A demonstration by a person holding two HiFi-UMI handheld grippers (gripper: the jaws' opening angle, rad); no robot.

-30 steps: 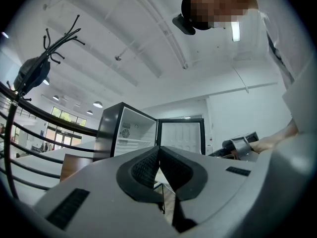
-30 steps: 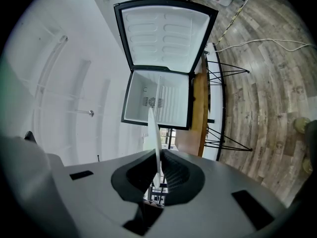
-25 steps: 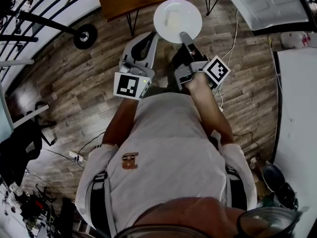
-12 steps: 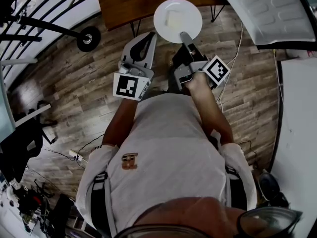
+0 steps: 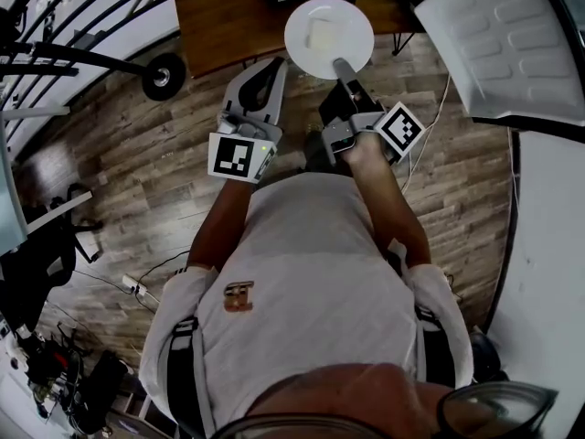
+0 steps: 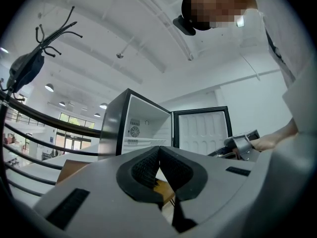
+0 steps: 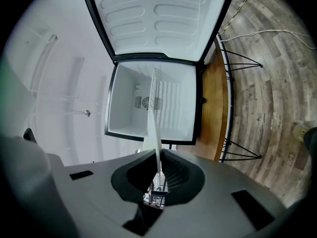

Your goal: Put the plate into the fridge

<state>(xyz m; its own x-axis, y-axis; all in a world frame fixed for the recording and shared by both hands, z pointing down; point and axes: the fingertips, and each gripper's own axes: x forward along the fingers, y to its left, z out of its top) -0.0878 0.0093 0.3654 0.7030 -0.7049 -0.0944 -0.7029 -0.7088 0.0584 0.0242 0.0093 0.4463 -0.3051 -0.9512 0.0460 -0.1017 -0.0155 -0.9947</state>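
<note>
A white plate (image 5: 327,37) is held out level in front of the person, and my right gripper (image 5: 342,66) is shut on its near rim. In the right gripper view the plate (image 7: 154,128) runs edge-on from between the pads of my right gripper (image 7: 158,175) toward the open fridge (image 7: 153,100), whose white inside and wire shelf show. My left gripper (image 5: 265,73) rides beside the right one, to its left. Its jaws (image 6: 159,165) are shut with nothing between them. The fridge (image 6: 146,128) stands ahead with its door (image 6: 203,133) swung wide.
The fridge sits on a brown wooden table (image 5: 228,12) with thin black legs. Its open door (image 5: 512,44) reaches out at the upper right. Black railings (image 5: 82,53) and a wheel (image 5: 164,69) lie to the left. A cable (image 5: 430,117) trails over the wood floor.
Both grippers and the plate have moved forward toward the fridge. The table, fridge body and door have slid further into the head view.
</note>
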